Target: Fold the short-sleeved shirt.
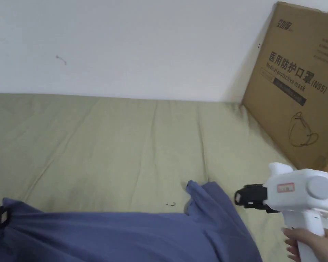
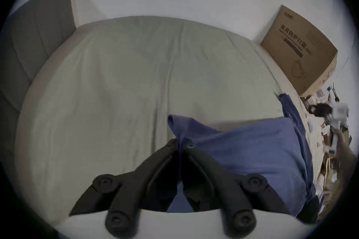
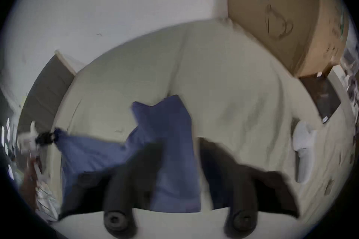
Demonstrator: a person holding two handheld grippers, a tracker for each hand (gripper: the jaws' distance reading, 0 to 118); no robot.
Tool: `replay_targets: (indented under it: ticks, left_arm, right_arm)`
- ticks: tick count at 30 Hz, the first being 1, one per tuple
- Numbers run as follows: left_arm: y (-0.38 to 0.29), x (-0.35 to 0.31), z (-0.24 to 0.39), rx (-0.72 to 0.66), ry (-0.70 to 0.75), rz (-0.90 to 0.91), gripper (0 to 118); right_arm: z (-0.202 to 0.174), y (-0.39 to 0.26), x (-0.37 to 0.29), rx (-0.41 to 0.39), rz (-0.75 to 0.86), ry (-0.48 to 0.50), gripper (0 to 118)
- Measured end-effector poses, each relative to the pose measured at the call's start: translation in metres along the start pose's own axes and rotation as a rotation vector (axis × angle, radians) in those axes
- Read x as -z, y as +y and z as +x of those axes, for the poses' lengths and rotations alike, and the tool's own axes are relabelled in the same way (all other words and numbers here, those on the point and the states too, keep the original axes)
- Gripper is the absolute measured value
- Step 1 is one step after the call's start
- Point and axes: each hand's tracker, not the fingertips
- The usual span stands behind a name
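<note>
Shirt (image 1: 125,235), blue, on green sheet (image 1: 125,143). Left gripper (image 2: 181,144): jaws clamped on a shirt corner, per its own view. Right gripper (image 3: 179,148): jaws apart, shirt between, blurred.

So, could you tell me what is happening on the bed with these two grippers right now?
A person is working a blue short-sleeved shirt spread across a bed with a pale green sheet. The left gripper has its jaws shut on a corner of the cloth. The right gripper, held in the person's hand, has its jaws apart beside the shirt's other end, gripping nothing. A cardboard box leans against the wall at the right. No fold is made yet.
</note>
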Motion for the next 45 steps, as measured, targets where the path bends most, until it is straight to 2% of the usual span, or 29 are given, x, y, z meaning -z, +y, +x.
replay_targets:
  ticks: [2,5,6,8,9,10,11,12,13,15,16,18,19,23,31,33,40,45]
  left_arm:
    - [-0.004,-0.011,-0.008,0.021,0.006,-0.006,2]
    - [-0.008,-0.017,-0.015,0.027,0.021,-0.012,2]
    - [-0.009,-0.017,-0.017,0.021,0.022,-0.016,2]
    - [-0.012,-0.016,-0.019,-0.002,0.019,-0.032,2]
    - [-0.013,-0.016,-0.021,-0.008,0.017,-0.036,2]
    - [-0.015,-0.017,-0.021,-0.012,0.016,-0.039,2]
    - [-0.017,-0.02,-0.02,-0.015,0.02,-0.037,2]
    - [-0.018,-0.023,-0.019,-0.021,0.021,-0.034,2]
    - [-0.018,-0.027,-0.02,-0.034,0.013,-0.028,2]
    - [-0.017,-0.043,-0.015,-0.051,0.003,-0.003,2]
    - [-0.016,-0.053,-0.013,-0.054,-0.008,0.014,2]
    - [-0.011,-0.075,-0.005,-0.04,-0.013,0.047,2]
    - [-0.008,-0.087,-0.001,-0.025,-0.009,0.068,2]
    - [-0.001,-0.133,0.014,-0.019,-0.03,0.149,2]
    - [0.024,-0.23,0.039,0.016,-0.068,0.305,2]
    - [0.03,-0.252,0.043,0.013,-0.081,0.338,2]
    - [0.078,-0.33,0.066,0.053,-0.101,0.46,2]
    - [0.117,-0.362,0.073,0.064,-0.085,0.52,2]
  right_arm:
    - [0.006,0.01,0.033,0.036,-0.067,-0.03,100]
    - [0.003,0.013,0.063,0.056,-0.141,-0.017,99]
    - [0.0,0.009,0.07,0.042,-0.163,-0.005,98]
    - [-0.009,0.006,0.075,-0.026,-0.168,-0.089,93]
    - [-0.012,0.005,0.072,-0.049,-0.154,-0.113,87]
    - [-0.017,0.003,0.064,-0.062,-0.13,-0.146,69]
    - [-0.019,0.002,0.054,-0.082,-0.092,-0.2,19]
    - [-0.017,0.002,0.046,-0.079,-0.077,-0.168,0]
    - [-0.017,0.001,0.033,-0.053,-0.038,-0.12,0]
    - [-0.012,0.003,0.004,-0.072,0.008,-0.093,0]
    - [-0.007,0.005,-0.013,-0.043,0.036,-0.067,0]
    - [0.002,0.003,-0.051,0.082,0.073,0.123,0]
    - [0.001,0.001,-0.07,0.089,0.094,0.152,0]
    - [-0.013,-0.003,-0.142,-0.006,0.192,0.141,0]
    - [-0.034,-0.021,-0.282,-0.009,0.383,0.209,0]
    - [-0.038,-0.023,-0.312,-0.015,0.422,0.199,0]
    - [-0.059,0.015,-0.409,-0.045,0.575,0.219,0]
    - [-0.083,0.056,-0.458,-0.067,0.66,0.196,0]
